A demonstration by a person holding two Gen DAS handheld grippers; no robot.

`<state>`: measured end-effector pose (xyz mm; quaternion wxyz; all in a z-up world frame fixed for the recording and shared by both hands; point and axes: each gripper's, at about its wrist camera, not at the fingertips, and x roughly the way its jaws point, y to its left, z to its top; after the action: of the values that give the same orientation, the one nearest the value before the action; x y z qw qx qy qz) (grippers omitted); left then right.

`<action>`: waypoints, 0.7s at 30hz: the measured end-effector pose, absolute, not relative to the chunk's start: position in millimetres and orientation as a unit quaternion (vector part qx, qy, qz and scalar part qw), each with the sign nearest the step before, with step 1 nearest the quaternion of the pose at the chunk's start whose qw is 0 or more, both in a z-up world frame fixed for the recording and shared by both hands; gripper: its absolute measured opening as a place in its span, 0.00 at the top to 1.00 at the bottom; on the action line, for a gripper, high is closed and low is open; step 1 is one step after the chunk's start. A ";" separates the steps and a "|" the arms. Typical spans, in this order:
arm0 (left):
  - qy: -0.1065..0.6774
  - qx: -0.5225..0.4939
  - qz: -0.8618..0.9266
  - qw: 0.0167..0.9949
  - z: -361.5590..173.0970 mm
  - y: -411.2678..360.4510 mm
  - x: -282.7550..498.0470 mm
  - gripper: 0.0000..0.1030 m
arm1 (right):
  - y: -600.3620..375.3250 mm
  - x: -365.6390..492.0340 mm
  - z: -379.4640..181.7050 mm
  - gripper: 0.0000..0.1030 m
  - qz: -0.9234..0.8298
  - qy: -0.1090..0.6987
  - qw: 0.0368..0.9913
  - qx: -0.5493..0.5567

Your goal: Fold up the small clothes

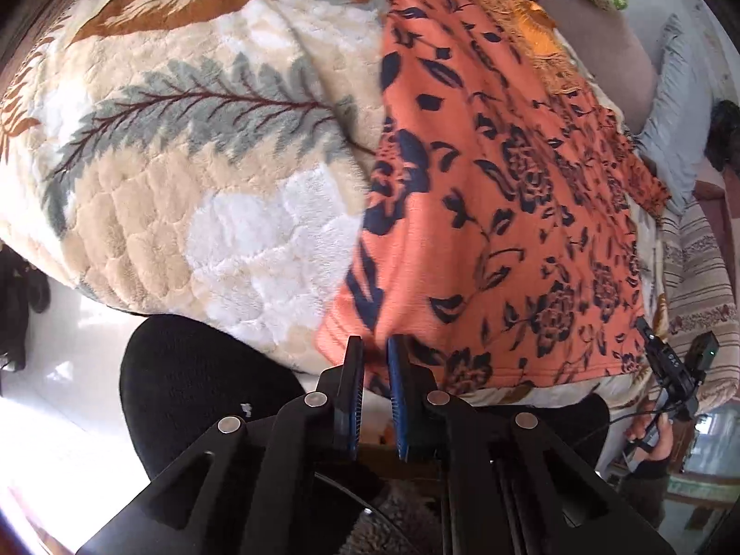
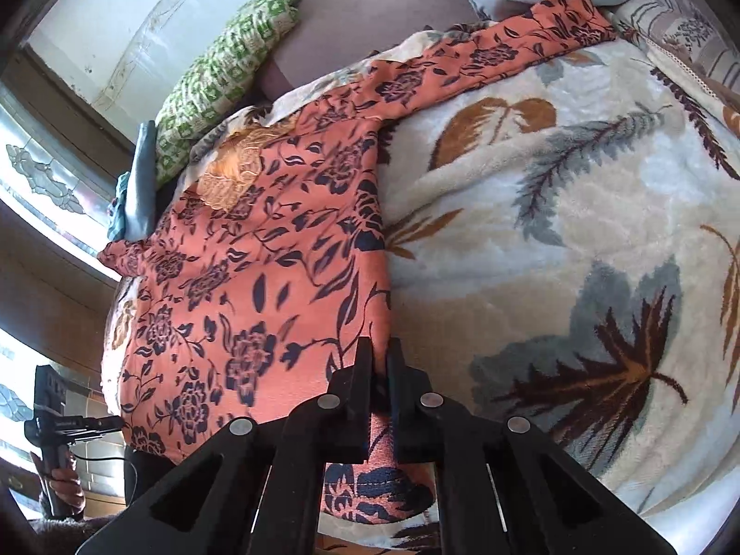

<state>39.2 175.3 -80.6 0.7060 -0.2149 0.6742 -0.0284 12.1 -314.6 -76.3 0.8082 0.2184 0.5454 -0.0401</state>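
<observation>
Orange garment (image 2: 259,277) with navy floral print, spread flat, sleeve extended

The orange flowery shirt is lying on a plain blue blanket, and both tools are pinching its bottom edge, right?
Not quite. The blanket is cream with big leaf prints, not plain blue, as the right wrist view shows. The orange flowery shirt does lie on it, with the left tool and right tool pinching its bottom edge.

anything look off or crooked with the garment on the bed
Nothing damaged. The orange floral garment lies slightly askew on the leaf-print blanket: one sleeve stretches diagonally toward the pillows, unfolded.
</observation>
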 end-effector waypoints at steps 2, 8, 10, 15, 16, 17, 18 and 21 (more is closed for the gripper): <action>0.684 -0.212 -0.002 0.698 -92.0 185.3 40.2 0.91 | -318.1 11.4 -95.4 0.96 -0.057 0.564 0.796 0.213; 0.595 -0.172 -0.057 0.783 -17.6 177.8 42.3 0.81 | -322.9 11.0 -87.9 0.89 -0.058 0.556 0.802 0.209; 0.555 -0.143 -0.072 0.816 12.2 162.6 51.9 0.54 | -333.9 12.9 -76.6 0.86 -0.062 0.542 0.809 0.218; 0.508 -0.107 -0.114 0.847 37.7 95.6 104.1 0.29 | -388.8 31.5 -49.1 0.67 -0.116 0.500 0.824 0.238; 0.512 -0.098 -0.127 0.844 32.3 73.3 113.8 0.29 | -404.3 38.3 -43.6 0.67 -0.130 0.493 0.826 0.240; 0.517 -0.087 -0.134 0.841 27.5 54.6 129.1 0.29 | -421.4 46.0 -37.9 0.67 -0.143 0.484 0.828 0.245; 0.521 -0.076 -0.135 0.839 19.6 34.0 144.7 0.29 | -440.2 54.3 -32.3 0.67 -0.155 0.475 0.829 0.252; 0.529 -0.052 -0.138 0.835 -5.4 -21.6 199.5 0.31 | -504.9 85.1 -19.0 0.66 -0.193 0.443 0.830 0.278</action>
<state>199.5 -21.6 -5.4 0.8355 -0.0519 0.5295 -0.1379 85.1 -504.9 -19.0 0.8304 0.2780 0.4426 -0.1932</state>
